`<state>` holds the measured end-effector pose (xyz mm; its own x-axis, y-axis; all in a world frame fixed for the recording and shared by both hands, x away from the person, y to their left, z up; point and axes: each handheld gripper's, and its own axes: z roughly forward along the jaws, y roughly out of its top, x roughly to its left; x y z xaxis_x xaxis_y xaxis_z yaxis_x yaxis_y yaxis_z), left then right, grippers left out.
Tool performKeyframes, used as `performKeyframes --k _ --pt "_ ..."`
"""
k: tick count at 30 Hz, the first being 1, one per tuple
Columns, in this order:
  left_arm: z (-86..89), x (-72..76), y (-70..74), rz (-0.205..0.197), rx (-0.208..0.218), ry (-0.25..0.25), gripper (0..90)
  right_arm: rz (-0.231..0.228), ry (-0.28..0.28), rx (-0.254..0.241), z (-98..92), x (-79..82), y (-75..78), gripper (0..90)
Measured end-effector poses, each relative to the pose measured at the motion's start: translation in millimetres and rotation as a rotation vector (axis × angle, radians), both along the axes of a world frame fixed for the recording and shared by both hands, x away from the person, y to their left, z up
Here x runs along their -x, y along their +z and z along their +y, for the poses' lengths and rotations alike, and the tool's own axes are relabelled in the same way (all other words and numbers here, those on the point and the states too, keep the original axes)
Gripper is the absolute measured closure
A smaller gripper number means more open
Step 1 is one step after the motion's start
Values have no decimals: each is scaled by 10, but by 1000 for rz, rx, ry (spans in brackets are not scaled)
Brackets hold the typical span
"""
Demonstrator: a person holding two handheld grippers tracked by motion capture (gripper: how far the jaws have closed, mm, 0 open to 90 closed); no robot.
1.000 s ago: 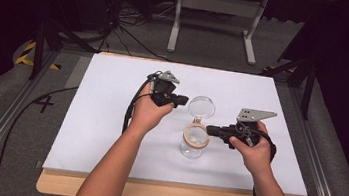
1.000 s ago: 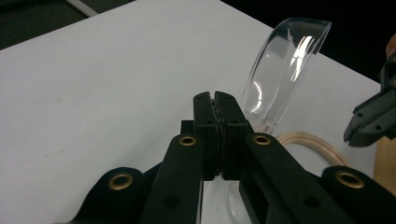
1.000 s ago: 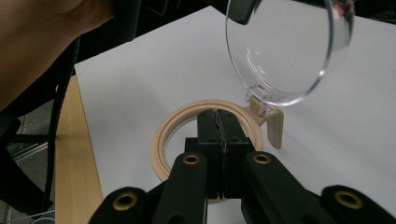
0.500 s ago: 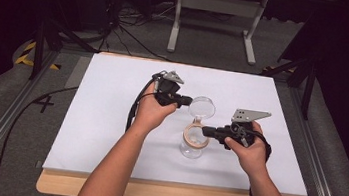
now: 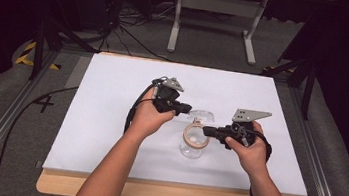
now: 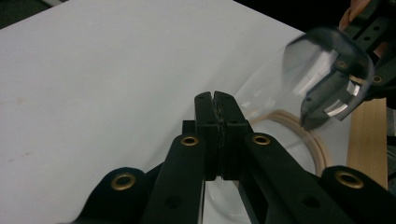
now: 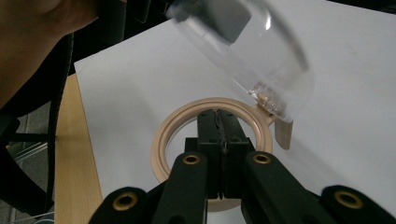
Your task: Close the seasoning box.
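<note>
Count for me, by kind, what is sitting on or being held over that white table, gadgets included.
Hand-held grippers: 2, the left gripper and the right gripper
Clear glass jars with a beige seal ring: 1, the jar
Clear hinged lids: 1, the lid
Total: 4

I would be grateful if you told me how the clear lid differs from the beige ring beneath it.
The clear lid is see-through and domed, while the beige ring is opaque and flat. The clear lid is tilted up and open; the beige ring lies level. The left tongs appear shut on the clear lid's edge, whereas the right tongs pinch the beige ring's near side. Both are round and meet at a hinge.
</note>
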<state>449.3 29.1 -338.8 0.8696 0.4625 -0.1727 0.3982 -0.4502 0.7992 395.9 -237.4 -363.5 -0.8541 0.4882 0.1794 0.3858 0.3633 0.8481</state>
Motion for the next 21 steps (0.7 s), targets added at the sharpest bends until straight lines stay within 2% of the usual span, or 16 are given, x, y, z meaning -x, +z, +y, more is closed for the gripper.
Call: performKeyframes --k 12,14,15,16,21 --pt "134 106 44 1 -18 3 868 8 15 18 -4 25 14 897" --pt "165 140 55 3 -31 5 863 8 22 23 -6 42 30 897" --pt "196 188 75 3 -59 8 858 7 29 31 -7 63 47 898" --pt "217 214 87 3 -70 7 855 8 33 34 -7 74 56 898" --pt "333 335 122 22 -85 12 840 9 47 57 -3 112 87 899"
